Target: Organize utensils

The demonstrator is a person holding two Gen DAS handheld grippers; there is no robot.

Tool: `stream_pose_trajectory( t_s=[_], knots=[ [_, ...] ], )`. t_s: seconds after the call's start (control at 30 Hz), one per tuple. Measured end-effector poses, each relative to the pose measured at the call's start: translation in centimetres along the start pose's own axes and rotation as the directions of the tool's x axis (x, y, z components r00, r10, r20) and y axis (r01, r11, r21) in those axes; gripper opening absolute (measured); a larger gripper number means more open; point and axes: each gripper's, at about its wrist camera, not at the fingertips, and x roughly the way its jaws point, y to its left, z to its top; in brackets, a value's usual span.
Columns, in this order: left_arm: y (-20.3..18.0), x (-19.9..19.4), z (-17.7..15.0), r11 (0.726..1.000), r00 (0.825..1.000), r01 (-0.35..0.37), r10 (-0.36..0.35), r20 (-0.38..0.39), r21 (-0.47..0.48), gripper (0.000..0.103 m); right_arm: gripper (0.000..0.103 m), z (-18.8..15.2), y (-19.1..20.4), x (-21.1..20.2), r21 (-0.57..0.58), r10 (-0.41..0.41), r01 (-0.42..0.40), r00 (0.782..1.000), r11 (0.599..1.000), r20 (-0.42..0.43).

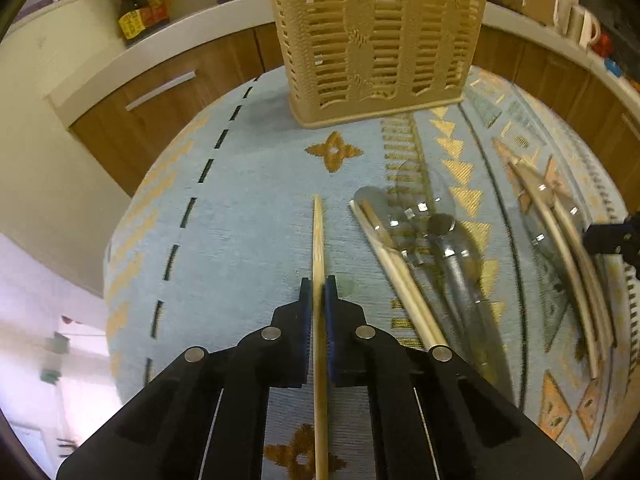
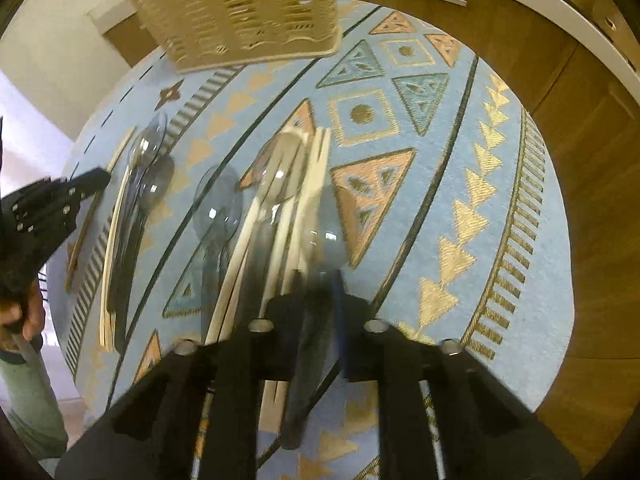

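Kitchen setting: wood-front cabinets under a white counter ring a round table covered in a pale blue patterned cloth (image 1: pixel 248 216). Soy-sauce bottles (image 1: pixel 138 4) sit upper left of the left view, mugs at upper right.

Left gripper (image 1: pixel 319 292): pads pressed together on a single wooden chopstick (image 1: pixel 319 240), which runs straight up centre frame and points toward the slatted beige basket (image 1: pixel 376 40) at top centre. Whether the stick is lifted or lies on the cloth, I cannot tell.

Right gripper (image 2: pixel 316 280): fingers appear closed around the dark handle of a clear plastic spoon (image 2: pixel 324 236), bowl just ahead of the tips. Heavy blur; grip is a judgement, not certain.

Loose utensils: one pile of chopsticks and clear spoons (image 1: pixel 424 248) right of centre in the left view; a second pile (image 2: pixel 280 200) at centre of the right view, just left of the held spoon.

Step in hand, as I judge it: pick-up done on both sides, carry to basket not yet done. Next move calls for raising each piece above the basket rim and tipping it upright to drop in.

Hard to make out: basket top is cut off in both views, so its compartments and contents are unknown. Spoon count in the piles is unclear, since they are transparent and smeared.
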Motion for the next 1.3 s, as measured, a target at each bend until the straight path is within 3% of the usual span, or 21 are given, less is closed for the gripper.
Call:
stream_pose_trajectory(
  t_s=[0.2,0.27,0.3,0.43,0.53,0.63,0.73,0.77,0.8,0.93,1.03,1.07,1.13,1.17,1.27,1.3],
  knots=[
    [1.2,-2.1,0.3,0.992,0.988,0.111,-0.104,0.112,-0.060,0.004,0.008,-0.1,-0.5,-1.1,0.011,0.019,-0.019,0.998,1.000,0.061],
    [1.7,-3.5,1.1,0.987,0.977,0.144,-0.130,0.170,-0.070,0.004,0.008,0.0,-0.8,-2.6,0.003,0.031,-0.032,0.993,0.999,0.113],
    [1.8,-4.2,1.4,0.986,0.972,0.151,-0.134,0.195,-0.073,0.004,0.000,0.1,-1.0,-3.2,0.002,0.037,-0.038,0.991,0.999,0.130],
    [1.9,-6.7,2.7,0.980,0.944,0.184,-0.155,0.292,-0.074,0.004,0.000,0.7,-1.0,-5.8,-0.031,0.100,-0.096,0.967,0.995,0.233],
    [1.6,-7.9,3.5,0.976,0.929,0.207,-0.177,0.324,-0.061,0.004,0.000,1.5,-0.6,-6.0,-0.071,0.118,-0.104,0.962,0.992,0.246],
    [1.4,-7.9,3.5,0.974,0.926,0.220,-0.191,0.327,-0.053,0.004,0.001,1.2,-0.8,-5.2,-0.085,0.095,-0.077,0.965,0.993,0.244],
    [1.2,-7.3,2.9,0.973,0.931,0.223,-0.197,0.308,-0.052,0.004,0.023,0.8,-2.2,-3.4,-0.059,0.128,-0.119,0.974,0.991,0.186],
    [1.1,-7.0,2.8,0.973,0.932,0.223,-0.198,0.303,-0.051,0.004,0.038,0.7,-2.9,-2.9,-0.040,0.131,-0.126,0.976,0.991,0.175],
    [1.1,-6.8,2.5,0.973,0.932,0.226,-0.201,0.301,-0.050,0.004,0.041,0.5,-3.5,-2.6,-0.024,0.122,-0.120,0.977,0.993,0.172],
    [0.8,-6.4,2.1,0.971,0.929,0.236,-0.212,0.302,-0.043,0.004,0.040,-0.3,-4.6,-1.2,0.016,0.099,-0.101,0.989,0.995,0.113],
    [0.6,-6.5,2.3,0.970,0.926,0.241,-0.217,0.309,-0.041,0.004,0.034,0.1,-4.1,0.5,0.019,0.044,-0.045,0.998,0.999,0.049],
    [0.6,-6.5,2.4,0.970,0.925,0.240,-0.216,0.312,-0.040,0.004,0.030,0.3,-3.6,0.6,0.007,0.014,-0.015,0.998,1.000,0.054],
    [0.7,-6.5,2.4,0.970,0.923,0.240,-0.214,0.320,-0.044,0.004,0.011,0.7,-2.8,0.8,-0.026,-0.052,0.053,0.997,0.998,0.048],
    [0.8,-6.6,2.5,0.969,0.920,0.241,-0.212,0.328,-0.049,0.004,0.010,0.9,-2.5,0.8,-0.039,-0.051,0.053,0.998,0.998,0.046],
    [1.5,-7.8,3.2,0.965,0.897,0.257,-0.215,0.386,-0.059,0.004,0.010,1.4,-2.2,0.0,-0.047,-0.008,0.011,0.997,0.999,0.081],
    [1.8,-8.7,3.7,0.962,0.881,0.265,-0.217,0.421,-0.058,0.004,0.010,1.7,-2.1,-0.9,-0.050,0.017,-0.011,0.994,0.999,0.112]
  ],
)
